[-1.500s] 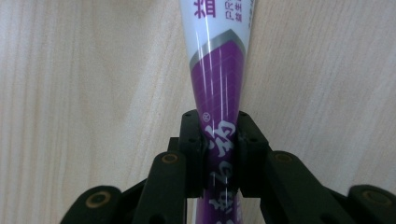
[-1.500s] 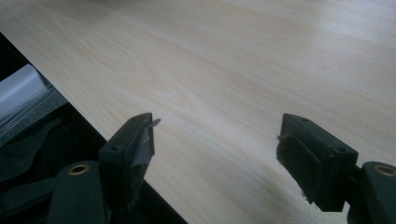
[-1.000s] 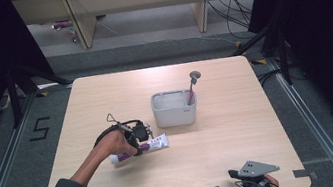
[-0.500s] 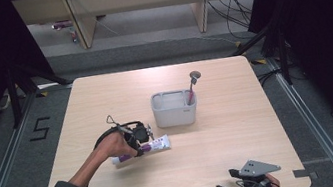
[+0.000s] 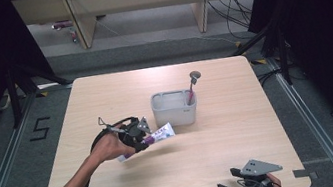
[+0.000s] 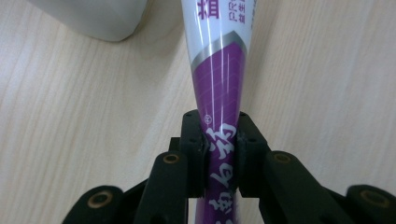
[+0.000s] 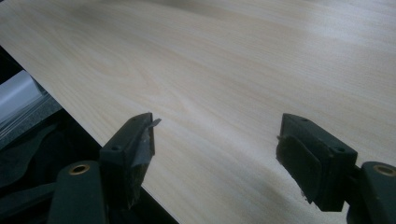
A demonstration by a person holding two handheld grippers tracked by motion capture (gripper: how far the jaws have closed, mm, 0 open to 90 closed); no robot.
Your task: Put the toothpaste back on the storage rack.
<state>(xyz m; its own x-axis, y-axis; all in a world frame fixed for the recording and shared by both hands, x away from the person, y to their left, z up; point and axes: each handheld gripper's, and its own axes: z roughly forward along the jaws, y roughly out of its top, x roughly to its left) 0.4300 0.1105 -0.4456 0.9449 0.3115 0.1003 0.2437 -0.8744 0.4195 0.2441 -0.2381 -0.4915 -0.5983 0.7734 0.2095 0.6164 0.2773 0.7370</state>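
Near the left-centre of the wooden table (image 5: 240, 127), high view: left gripper (image 5: 137, 137), held in the person's left hand (image 5: 108, 147). Jaws clenched on a purple-and-white toothpaste tube (image 5: 153, 137). In the left gripper view the two black pads pinch the purple end of the tube (image 6: 219, 93) from both sides, and the white printed end runs away from the camera toward the far side.

Toothpaste tube: held in the left gripper, lying roughly level, its white end pointing right and ending just beside the near left corner of the grey bin (image 5: 175, 107). Whether it touches the table cannot be told.

Grey bin: open-topped, rectangular, about mid-table. A rounded corner of it (image 6: 93, 18) shows at the far left of the left gripper view. A pink-handled utensil (image 5: 192, 85) stands tilted in its right end, the round head rising above the rim.

Right gripper (image 5: 250, 186): at the near right edge of the table, well apart from the tube. Jaws released, standing wide in the right gripper view (image 7: 215, 154) with bare tabletop between them.
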